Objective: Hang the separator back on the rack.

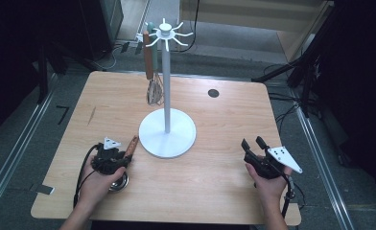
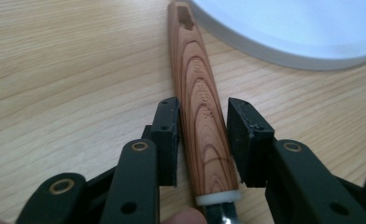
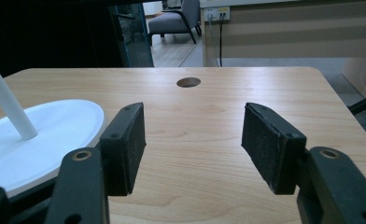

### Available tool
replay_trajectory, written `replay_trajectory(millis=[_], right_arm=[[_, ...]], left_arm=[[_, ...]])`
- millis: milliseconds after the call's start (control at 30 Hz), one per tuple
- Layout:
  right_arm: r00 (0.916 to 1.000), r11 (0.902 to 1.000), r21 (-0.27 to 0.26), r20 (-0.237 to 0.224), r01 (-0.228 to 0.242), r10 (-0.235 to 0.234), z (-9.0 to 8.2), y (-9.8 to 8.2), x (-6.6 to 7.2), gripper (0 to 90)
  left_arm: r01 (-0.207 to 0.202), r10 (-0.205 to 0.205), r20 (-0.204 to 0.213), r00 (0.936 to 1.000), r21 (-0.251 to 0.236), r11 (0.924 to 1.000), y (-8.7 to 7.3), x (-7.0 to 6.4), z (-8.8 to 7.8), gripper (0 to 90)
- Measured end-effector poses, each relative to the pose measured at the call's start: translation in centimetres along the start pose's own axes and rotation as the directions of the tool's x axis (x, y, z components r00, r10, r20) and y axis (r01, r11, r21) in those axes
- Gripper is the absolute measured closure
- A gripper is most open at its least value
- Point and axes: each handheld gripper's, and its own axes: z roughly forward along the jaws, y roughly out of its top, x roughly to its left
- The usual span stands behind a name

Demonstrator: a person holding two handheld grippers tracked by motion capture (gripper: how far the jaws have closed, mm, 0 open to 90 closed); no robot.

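A utensil with a brown wooden handle and a metal end lies on the table beside the white round base of a hanging stand. My left gripper is shut on that handle, one pad against each side. From above, the handle pokes out of the left gripper toward the stand base, and a shiny metal head shows under the hand. My right gripper rests at the table's right, open, with only bare table between its pads.
The stand's pole rises to a ring of white hooks, where a wooden-handled whisk and a teal-handled tool hang. A round cable hole sits at the back right. Bare tabletop lies between the two hands.
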Motion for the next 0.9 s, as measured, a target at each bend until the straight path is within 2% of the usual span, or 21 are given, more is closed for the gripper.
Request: replay_trajectory(millis=[167, 233, 367, 567, 733, 900], right_arm=[[1.0000, 1.0000, 0.000, 0.000, -0.002, 0.002, 0.0, 0.0, 0.0, 40.7], [1.0000, 1.0000, 0.001, 0.001, -0.002, 0.002, 0.0, 0.0, 0.0, 40.8], [1.0000, 1.0000, 0.002, -0.001, -0.004, 0.004, 0.0, 0.0, 0.0, 41.0], [1.0000, 1.0000, 0.002, -0.002, -0.008, 0.008, 0.0, 0.0, 0.0, 41.2], [1.0000, 1.0000, 0.003, -0.002, -0.009, 0.009, 0.0, 0.0, 0.0, 41.2], [1.0000, 1.0000, 0.005, 0.000, -0.008, 0.008, 0.1, 0.0, 0.0, 41.2]], left_arm=[[-0.025, 0.025, -0.006, 0.9997, 0.034, 0.9991, -0.2, 1.0, -0.6, 69.8], [-0.050, 0.050, 0.007, 0.9987, 0.052, 0.9974, -0.2, 1.3, -0.9, 70.0], [-0.071, 0.070, 0.016, 0.9974, 0.077, 0.9945, -0.3, 1.9, -1.3, 70.2], [-0.072, 0.070, 0.029, 0.9972, 0.090, 0.9933, -0.6, 2.9, -1.7, 70.3], [-0.075, 0.073, 0.023, 0.9971, 0.117, 0.9903, -0.3, 2.9, -1.8, 69.6], [-0.086, 0.085, 0.010, 0.9963, 0.155, 0.9841, 0.2, 2.8, -1.6, 59.7]])
